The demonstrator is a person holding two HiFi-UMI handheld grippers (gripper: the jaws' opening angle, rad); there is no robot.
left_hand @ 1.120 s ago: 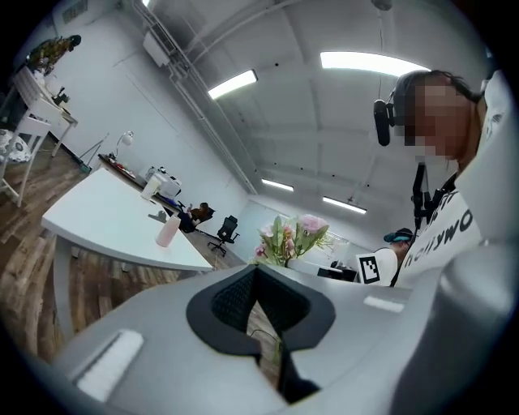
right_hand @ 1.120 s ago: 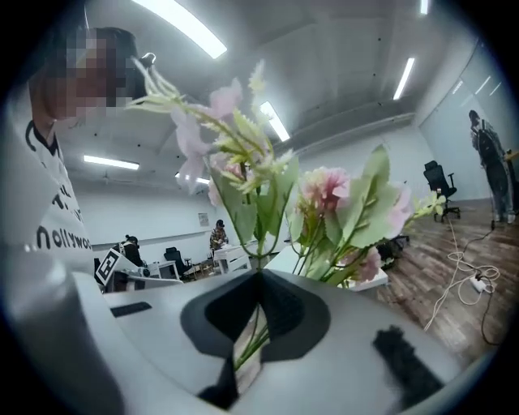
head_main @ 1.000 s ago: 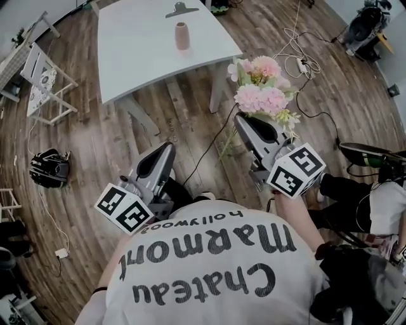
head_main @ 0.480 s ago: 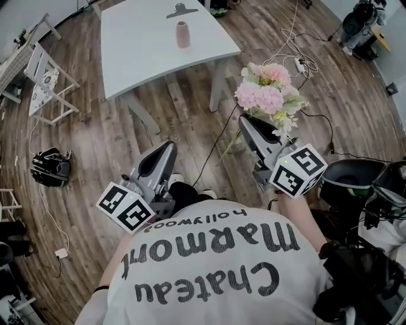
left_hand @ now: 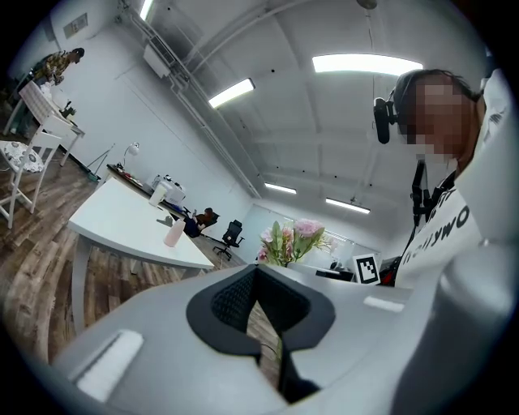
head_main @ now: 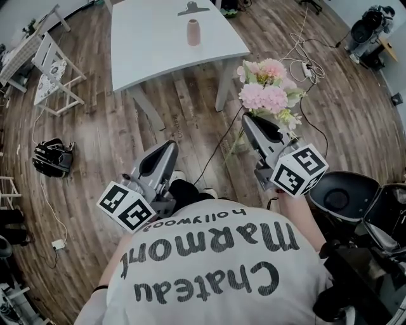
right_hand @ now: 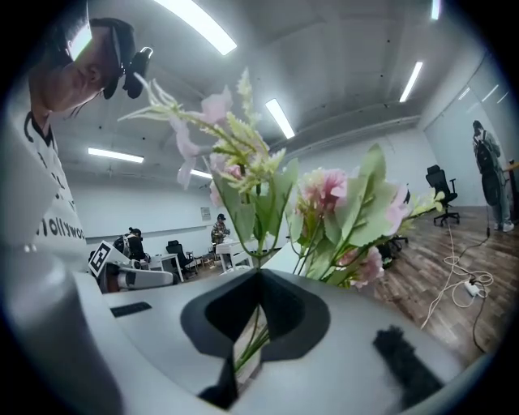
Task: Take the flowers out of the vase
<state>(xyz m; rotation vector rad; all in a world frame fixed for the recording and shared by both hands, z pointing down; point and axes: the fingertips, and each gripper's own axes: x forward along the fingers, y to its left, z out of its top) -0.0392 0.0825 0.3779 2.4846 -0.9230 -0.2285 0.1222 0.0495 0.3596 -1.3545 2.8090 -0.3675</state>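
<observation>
As one second earlier, the right tool (head_main: 246, 119) stays clamped on the stems (right_hand: 246, 340) of the flowers (head_main: 268, 89), whose pink heads rise just beyond its tips. The left tool (head_main: 169, 146) is closed on nothing. Well ahead of both, the vase (head_main: 193, 32) stands upright and empty on the worktop (head_main: 152, 51).

The table (head_main: 152, 47) runs out past the head view's top edge beyond the pink vase (head_main: 193, 32), where a dark grey object (head_main: 193, 8) sits too small to identify, and on the table's near side the stems of the flowers (head_main: 263, 95) are partly hidden behind the right tool (head_main: 248, 120) clamping them.
</observation>
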